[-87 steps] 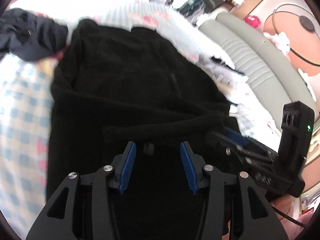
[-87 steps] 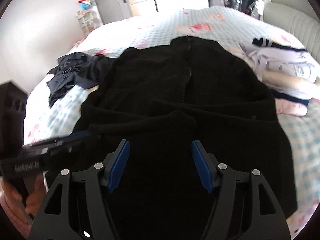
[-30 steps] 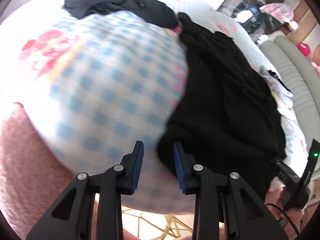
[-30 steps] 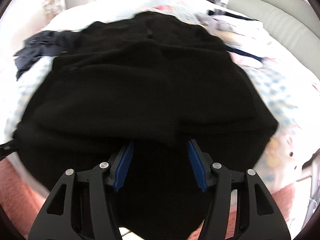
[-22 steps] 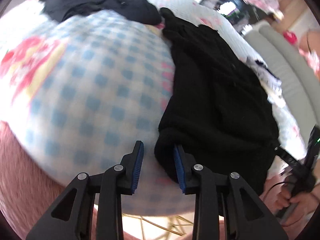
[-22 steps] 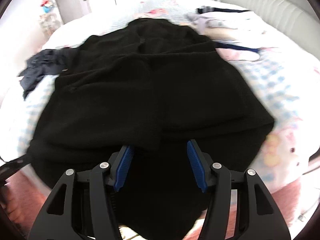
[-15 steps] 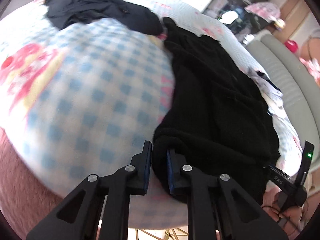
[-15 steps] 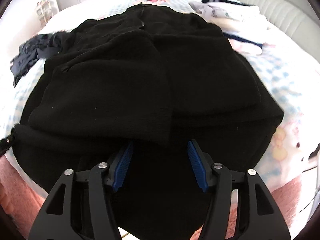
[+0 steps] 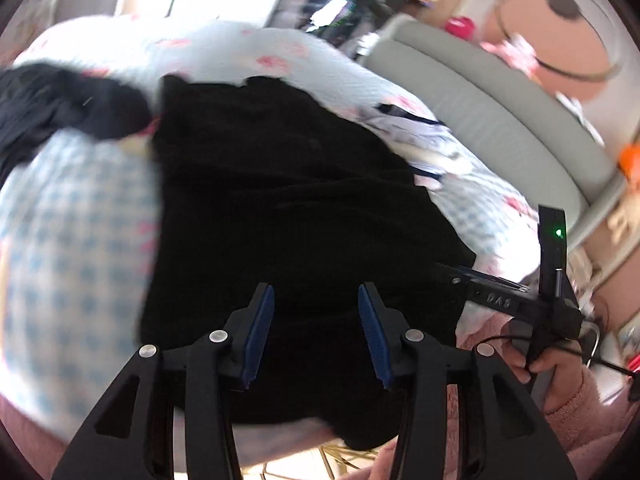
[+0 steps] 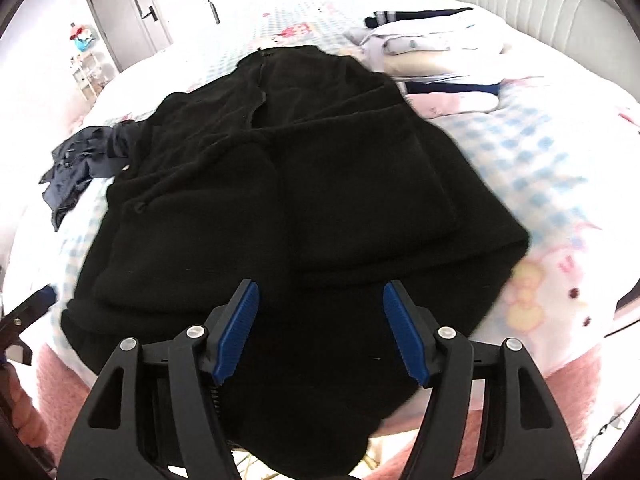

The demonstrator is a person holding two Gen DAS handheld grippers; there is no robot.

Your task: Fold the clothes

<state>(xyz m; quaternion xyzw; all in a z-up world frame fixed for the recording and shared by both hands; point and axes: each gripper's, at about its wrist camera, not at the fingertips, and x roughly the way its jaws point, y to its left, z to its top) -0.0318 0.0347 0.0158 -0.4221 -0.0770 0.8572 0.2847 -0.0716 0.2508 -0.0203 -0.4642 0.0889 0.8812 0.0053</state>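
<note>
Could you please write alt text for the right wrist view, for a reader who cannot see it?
A black fleece jacket lies spread on a checked bedspread, its sleeves folded across the body. The right gripper hovers over its near hem, jaws opening and gripping nothing. Folded clothes sit beyond.

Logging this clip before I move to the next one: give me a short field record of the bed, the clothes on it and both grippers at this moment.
surface: bed with blue-checked cover
main garment: black fleece jacket, spread flat, sleeves folded across the front, hem hanging over the near bed edge
other clothes: dark blue garment crumpled at the jacket's left; folded pile at its far right
left gripper: jaws opening, nothing pinched, above the jacket's hem
right gripper: jaws opening, nothing pinched, above the hem
</note>
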